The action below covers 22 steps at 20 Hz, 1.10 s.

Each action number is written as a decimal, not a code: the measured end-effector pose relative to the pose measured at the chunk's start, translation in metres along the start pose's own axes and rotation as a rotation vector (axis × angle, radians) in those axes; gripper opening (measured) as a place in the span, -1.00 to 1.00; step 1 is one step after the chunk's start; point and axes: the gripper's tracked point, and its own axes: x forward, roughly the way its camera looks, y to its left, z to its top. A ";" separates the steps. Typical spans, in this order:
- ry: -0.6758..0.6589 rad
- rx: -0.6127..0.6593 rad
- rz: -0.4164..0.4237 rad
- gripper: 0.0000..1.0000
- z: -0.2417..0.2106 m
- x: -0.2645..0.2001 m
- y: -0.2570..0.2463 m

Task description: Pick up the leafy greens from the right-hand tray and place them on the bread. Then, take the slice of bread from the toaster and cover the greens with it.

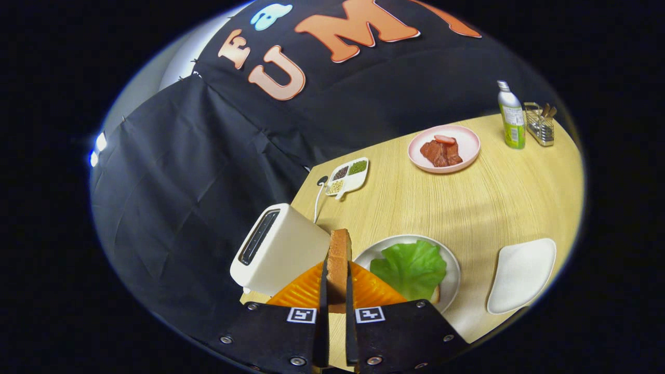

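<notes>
Gripper: the gripper (335, 291) has both fingers pressed on the flat sides of the slice of bread (338, 262), which stands on edge between them.
Slice of bread: held up in the air, just right of the toaster (275, 249) and left of the white plate (452, 270).
Toaster: its slot faces up and left, and a white cord (317, 200) runs from behind it.
Leafy greens: the leafy greens (410, 267) lie on the white plate right of the toaster, covering a lower bread piece (435, 296) whose corner peeks out.
Right-hand tray: the white tray (522, 275) sits farther right of the toaster, beyond the plate.
Farther from the toaster: a divided dish of beans (348, 176), a pink plate of meat (443, 149), a green bottle (511, 117) and a wire caddy (540, 124) on the wooden table (493, 202).
</notes>
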 end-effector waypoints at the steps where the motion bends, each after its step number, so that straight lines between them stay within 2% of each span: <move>1: -0.001 0.003 0.007 -0.74 -0.002 0.002 -0.006; 8: 0.022 0.075 0.031 -0.74 -0.027 0.014 -0.050; 16: 0.029 0.030 -0.041 -0.72 -0.034 0.022 -0.085; 19: -0.002 -0.012 -0.093 -0.45 -0.029 0.020 -0.095; 22: -0.052 -0.082 -0.150 -0.26 -0.020 0.014 -0.102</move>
